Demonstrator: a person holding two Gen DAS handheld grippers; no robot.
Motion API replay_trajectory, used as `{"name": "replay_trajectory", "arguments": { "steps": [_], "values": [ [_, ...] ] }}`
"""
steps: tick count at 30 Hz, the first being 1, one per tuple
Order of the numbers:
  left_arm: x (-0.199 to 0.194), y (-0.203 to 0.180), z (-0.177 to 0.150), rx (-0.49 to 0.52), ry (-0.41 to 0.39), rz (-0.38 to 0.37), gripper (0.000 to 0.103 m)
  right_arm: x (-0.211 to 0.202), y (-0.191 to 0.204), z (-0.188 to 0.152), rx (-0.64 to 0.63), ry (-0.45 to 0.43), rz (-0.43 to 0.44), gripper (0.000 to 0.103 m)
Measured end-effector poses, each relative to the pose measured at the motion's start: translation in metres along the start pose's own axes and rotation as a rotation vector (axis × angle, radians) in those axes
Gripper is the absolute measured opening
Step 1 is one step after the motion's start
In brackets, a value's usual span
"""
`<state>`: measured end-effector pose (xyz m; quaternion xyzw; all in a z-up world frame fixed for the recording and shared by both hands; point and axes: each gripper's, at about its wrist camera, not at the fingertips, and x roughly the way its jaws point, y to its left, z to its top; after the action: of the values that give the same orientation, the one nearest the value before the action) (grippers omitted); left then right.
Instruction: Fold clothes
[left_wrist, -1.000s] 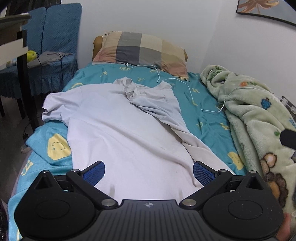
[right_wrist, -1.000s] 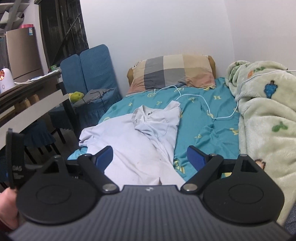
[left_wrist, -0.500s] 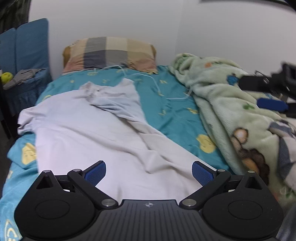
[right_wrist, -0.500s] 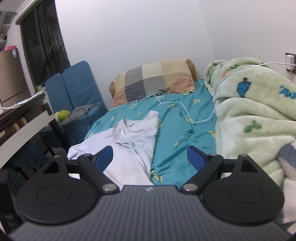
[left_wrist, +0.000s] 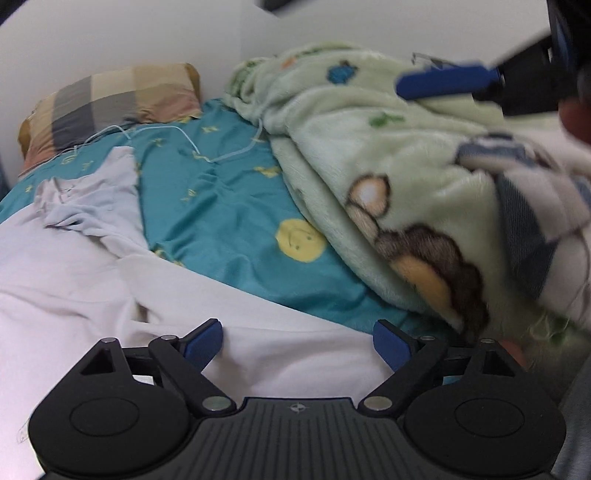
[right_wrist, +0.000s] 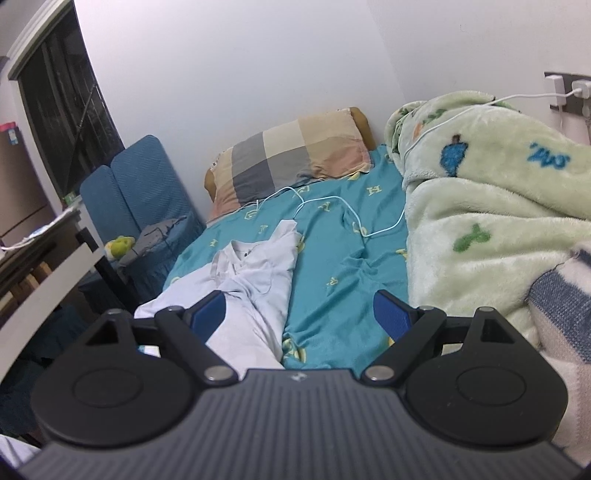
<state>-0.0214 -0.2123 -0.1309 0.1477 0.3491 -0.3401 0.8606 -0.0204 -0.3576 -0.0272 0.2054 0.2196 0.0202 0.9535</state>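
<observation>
Jaws of the left gripper (left_wrist: 297, 341) have just been closing a little yet stand spread over the white cotton shirt (left_wrist: 74, 280), nothing pinched; the right gripper (right_wrist: 299, 315) gapes empty. The shirt lies crumpled on the teal patterned bedsheet (left_wrist: 229, 221), beside the pale-green fleece blanket (left_wrist: 369, 147).

White walls (right_wrist: 258, 55), teal bed (right_wrist: 332, 258), blue chair (right_wrist: 140, 192), dark window (right_wrist: 66, 110)

One white shirt (right_wrist: 258, 269); one checked pillow (right_wrist: 295, 158); one green blanket (right_wrist: 480, 206); one white cable (right_wrist: 332, 206); two blue chairs (right_wrist: 136, 188).
</observation>
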Motion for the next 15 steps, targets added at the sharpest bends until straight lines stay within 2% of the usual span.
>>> {"name": "replay_trajectory", "arguments": {
  "steps": [2,3,4,5,7,10,15],
  "values": [
    [0.011,-0.006,-0.003,0.039,0.02,0.019,0.087,0.001,-0.002,-0.001,0.003,0.006,-0.004,0.089],
    [0.016,-0.007,-0.005,0.052,0.031,0.028,0.082,0.002,-0.003,-0.001,0.007,0.009,-0.005,0.088],
    [0.021,-0.006,-0.007,0.053,0.042,0.026,0.071,0.003,-0.004,-0.001,0.012,0.011,-0.007,0.088],
    [0.025,-0.004,-0.008,0.05,0.053,0.025,0.065,0.004,-0.007,-0.001,0.02,0.013,-0.008,0.088],
    [0.029,0.003,-0.011,0.01,0.068,0.027,0.034,0.006,-0.011,-0.002,0.035,0.015,-0.015,0.088],
    [0.023,0.019,-0.011,-0.08,0.066,0.008,0.007,0.011,-0.017,-0.004,0.056,0.033,-0.037,0.088],
    [-0.014,0.044,-0.004,-0.174,0.018,-0.027,0.003,0.013,-0.025,-0.005,0.083,0.037,-0.049,0.088]
  ]
}}
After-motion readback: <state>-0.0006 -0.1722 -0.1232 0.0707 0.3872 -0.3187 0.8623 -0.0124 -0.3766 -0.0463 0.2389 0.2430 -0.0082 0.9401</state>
